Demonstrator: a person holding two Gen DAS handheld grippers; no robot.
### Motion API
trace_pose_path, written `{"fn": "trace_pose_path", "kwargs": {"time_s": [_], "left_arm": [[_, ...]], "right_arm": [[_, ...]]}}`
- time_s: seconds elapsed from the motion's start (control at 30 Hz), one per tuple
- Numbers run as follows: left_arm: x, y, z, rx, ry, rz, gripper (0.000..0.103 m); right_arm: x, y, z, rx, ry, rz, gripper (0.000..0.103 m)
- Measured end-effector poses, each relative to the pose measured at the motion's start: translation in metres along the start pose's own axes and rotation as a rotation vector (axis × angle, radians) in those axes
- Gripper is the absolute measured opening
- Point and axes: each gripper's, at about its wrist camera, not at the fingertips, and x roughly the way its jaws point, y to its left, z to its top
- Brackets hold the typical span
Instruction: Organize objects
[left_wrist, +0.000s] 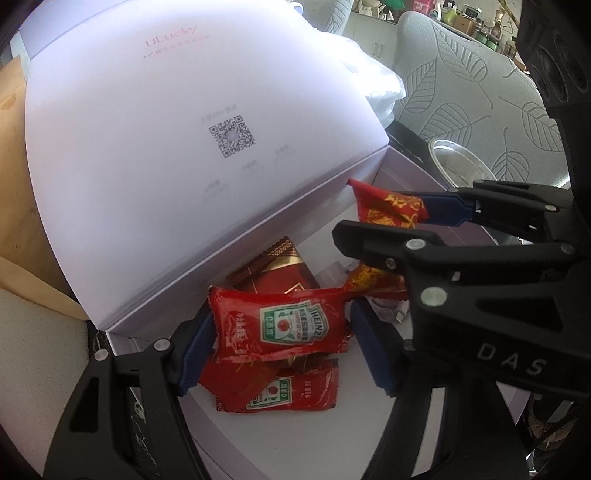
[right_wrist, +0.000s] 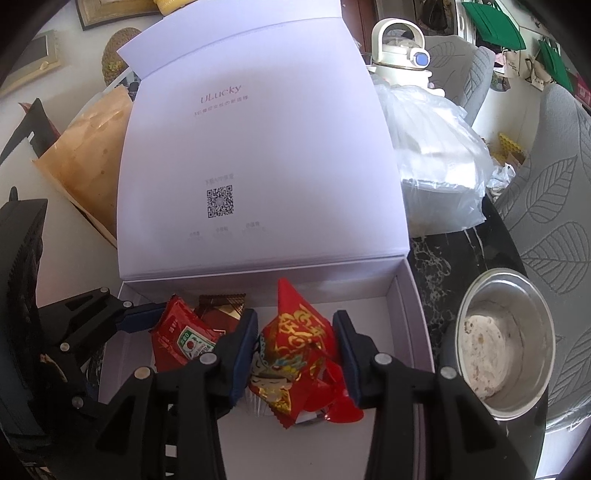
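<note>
A white lidded box stands open, its lid raised; it also shows in the right wrist view. My left gripper is shut on a red Heinz ketchup packet and holds it over the box. Under it lie a second ketchup packet and a brown-red packet. My right gripper is shut on a red and gold snack packet over the box's middle. The right gripper shows in the left view, and the left gripper with its ketchup packet in the right view.
A metal bowl with a pale round cake stands right of the box on the dark marble table. A clear plastic bag lies behind it. A brown paper bag sits left of the lid. Leaf-patterned chairs stand at right.
</note>
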Motion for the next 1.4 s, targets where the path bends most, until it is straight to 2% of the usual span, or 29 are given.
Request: {"fn": "trace_pose_path", "kwargs": {"time_s": [0.07, 0.2, 0.33, 0.6, 0.73, 0.8, 0.9, 1.3, 1.4], "left_arm": [[-0.001, -0.001, 0.0, -0.002, 0.004, 0.006, 0.072], [-0.003, -0.002, 0.0, -0.003, 0.007, 0.031, 0.074], [-0.01, -0.003, 0.0, -0.015, -0.016, 0.039, 0.074], [-0.025, -0.009, 0.003, -0.009, -0.055, 0.099, 0.078], [-0.034, -0.01, 0.003, -0.019, -0.071, 0.106, 0.079], [-0.05, -0.012, -0.014, -0.025, -0.083, 0.113, 0.079], [-0.057, -0.003, -0.017, -0.032, -0.102, 0.126, 0.079], [-0.109, 0.021, -0.011, -0.107, -0.181, 0.179, 0.086], [-0.104, 0.007, -0.002, -0.131, -0.201, 0.207, 0.089]], "right_arm": [[0.001, 0.0, 0.0, -0.001, 0.003, -0.004, 0.045], [0.003, 0.002, -0.001, -0.011, 0.016, -0.01, 0.057], [0.001, 0.004, -0.002, -0.014, 0.013, -0.03, 0.065], [-0.02, 0.003, -0.005, -0.009, -0.048, -0.078, 0.065], [-0.028, 0.003, -0.002, -0.022, -0.067, -0.107, 0.065], [-0.035, 0.005, -0.004, -0.03, -0.079, -0.122, 0.065], [-0.045, 0.007, -0.002, -0.042, -0.094, -0.139, 0.065], [-0.094, 0.014, -0.01, -0.029, -0.18, -0.187, 0.066], [-0.106, 0.014, -0.014, -0.031, -0.204, -0.204, 0.069]]}}
